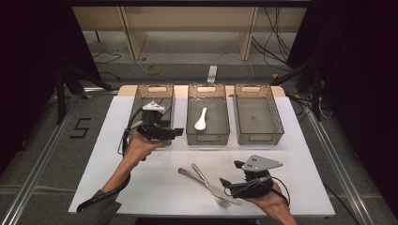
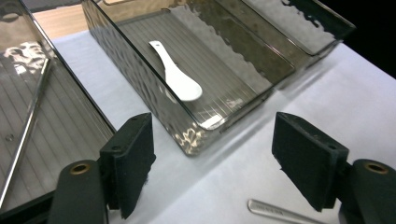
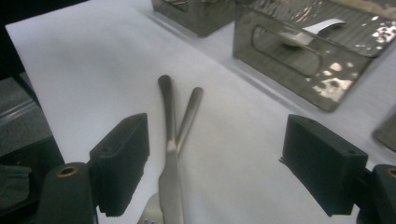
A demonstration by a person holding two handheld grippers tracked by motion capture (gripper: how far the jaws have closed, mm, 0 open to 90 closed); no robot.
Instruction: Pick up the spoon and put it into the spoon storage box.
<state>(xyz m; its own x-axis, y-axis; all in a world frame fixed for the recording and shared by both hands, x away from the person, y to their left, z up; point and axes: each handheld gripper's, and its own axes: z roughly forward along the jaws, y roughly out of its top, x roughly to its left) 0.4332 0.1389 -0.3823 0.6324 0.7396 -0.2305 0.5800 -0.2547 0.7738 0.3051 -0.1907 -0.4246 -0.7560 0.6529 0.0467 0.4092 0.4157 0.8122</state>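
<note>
Your left gripper [image 1: 174, 132] hangs jaws apart by the middle bin [image 1: 208, 136] rim, your right gripper [image 1: 227, 183], apart too, seemingly above the knife [image 1: 202, 183] and fork [image 1: 217, 193] on open mat [image 1: 155, 178].

Three trays [image 1: 208, 136] walling the far table edge, crossed knife [image 1: 199, 181] and fork [image 1: 211, 185] near front, open cloth [image 1: 117, 154] between

Dim surroundings, brightly lit white table [image 1: 291, 154]; glare ripples on the bins [image 2: 187, 135]; near jaws slightly soft.
</note>
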